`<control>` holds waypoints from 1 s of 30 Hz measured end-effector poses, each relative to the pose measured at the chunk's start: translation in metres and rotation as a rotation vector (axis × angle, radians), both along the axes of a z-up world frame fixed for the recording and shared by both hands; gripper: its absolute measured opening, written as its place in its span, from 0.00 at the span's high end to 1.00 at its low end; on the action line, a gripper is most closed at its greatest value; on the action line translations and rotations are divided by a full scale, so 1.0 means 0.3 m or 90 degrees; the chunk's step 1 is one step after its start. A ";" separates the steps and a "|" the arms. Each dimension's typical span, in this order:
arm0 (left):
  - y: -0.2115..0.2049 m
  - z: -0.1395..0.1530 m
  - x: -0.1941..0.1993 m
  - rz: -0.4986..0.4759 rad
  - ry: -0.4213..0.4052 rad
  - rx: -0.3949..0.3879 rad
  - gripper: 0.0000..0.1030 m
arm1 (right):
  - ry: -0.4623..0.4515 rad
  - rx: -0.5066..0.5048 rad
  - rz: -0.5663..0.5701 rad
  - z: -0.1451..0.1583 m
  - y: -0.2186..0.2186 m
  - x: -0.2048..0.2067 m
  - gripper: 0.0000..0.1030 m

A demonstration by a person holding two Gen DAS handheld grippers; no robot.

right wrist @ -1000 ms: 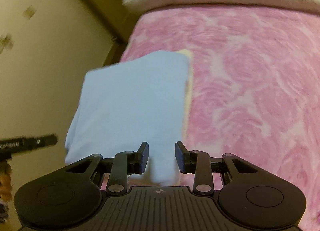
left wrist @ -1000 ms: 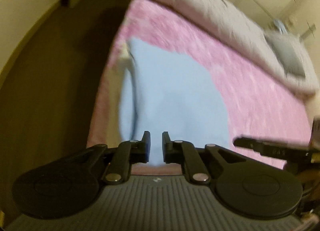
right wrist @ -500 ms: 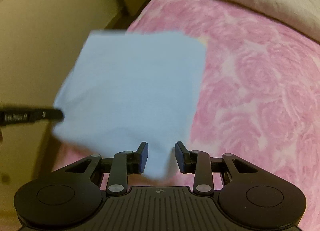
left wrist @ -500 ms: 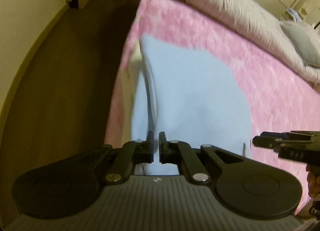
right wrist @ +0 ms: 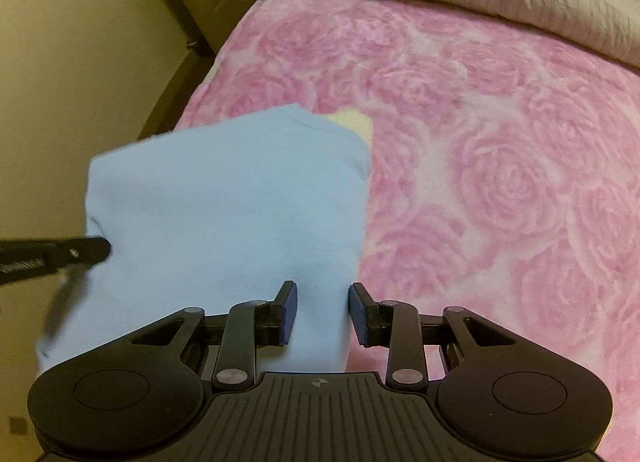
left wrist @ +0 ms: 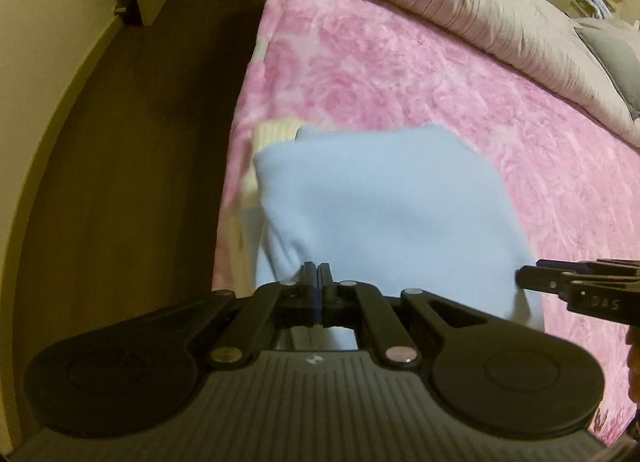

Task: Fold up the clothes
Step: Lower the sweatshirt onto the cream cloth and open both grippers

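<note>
Since half a second ago the left gripper's jaws have closed fully on the light blue garment, whose near edge now lies farther up the bed.

The left gripper pinches the cloth's near left corner, jaws pressed together with fabric between them; the right gripper is level beside it, jaws held a moderate way apart with the near right edge of the cloth between the blue pads, not clamped. Lettering on the other gripper's side is too blurred to read. The garment is smooth, soft and roughly rectangular, over a pale yellow cloth on the plush pink rose-patterned blanket; a ribbed grey duvet lies behind.
</note>
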State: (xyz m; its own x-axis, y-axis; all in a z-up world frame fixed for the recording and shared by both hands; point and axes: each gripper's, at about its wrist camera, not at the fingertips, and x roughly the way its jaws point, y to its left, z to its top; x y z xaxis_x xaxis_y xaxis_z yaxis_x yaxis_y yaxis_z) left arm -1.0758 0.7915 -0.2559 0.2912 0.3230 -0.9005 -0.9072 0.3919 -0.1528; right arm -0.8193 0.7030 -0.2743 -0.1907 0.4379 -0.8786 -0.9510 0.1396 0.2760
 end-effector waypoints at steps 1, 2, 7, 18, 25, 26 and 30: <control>0.010 0.021 0.005 -0.002 -0.003 0.008 0.98 | 0.005 0.014 -0.009 0.015 0.000 0.006 0.68; 0.021 0.041 0.010 -0.003 -0.008 0.016 0.98 | 0.010 0.027 -0.017 0.031 0.001 0.013 0.68; 0.112 0.021 0.048 0.000 -0.012 0.016 0.97 | 0.009 0.043 -0.041 0.025 0.070 0.028 0.68; 0.008 0.047 -0.023 0.025 0.001 0.001 0.97 | 0.054 0.066 -0.001 0.069 -0.031 0.051 0.68; -0.267 0.060 -0.072 0.072 0.003 -0.063 0.87 | 0.037 0.021 0.094 0.113 -0.275 -0.092 0.68; -0.287 0.043 -0.073 0.087 0.013 -0.072 0.88 | 0.028 0.004 0.105 0.091 -0.283 -0.111 0.68; -0.331 0.106 -0.076 0.144 0.014 -0.059 0.87 | -0.004 -0.014 0.135 0.090 -0.291 -0.157 0.68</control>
State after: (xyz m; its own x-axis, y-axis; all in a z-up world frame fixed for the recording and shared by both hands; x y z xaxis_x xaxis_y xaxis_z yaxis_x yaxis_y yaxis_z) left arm -1.0985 0.6923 -0.2242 0.2016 0.2930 -0.9346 -0.9737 0.1637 -0.1588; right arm -0.8663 0.6157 -0.2473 -0.2705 0.3693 -0.8891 -0.9615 -0.0575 0.2686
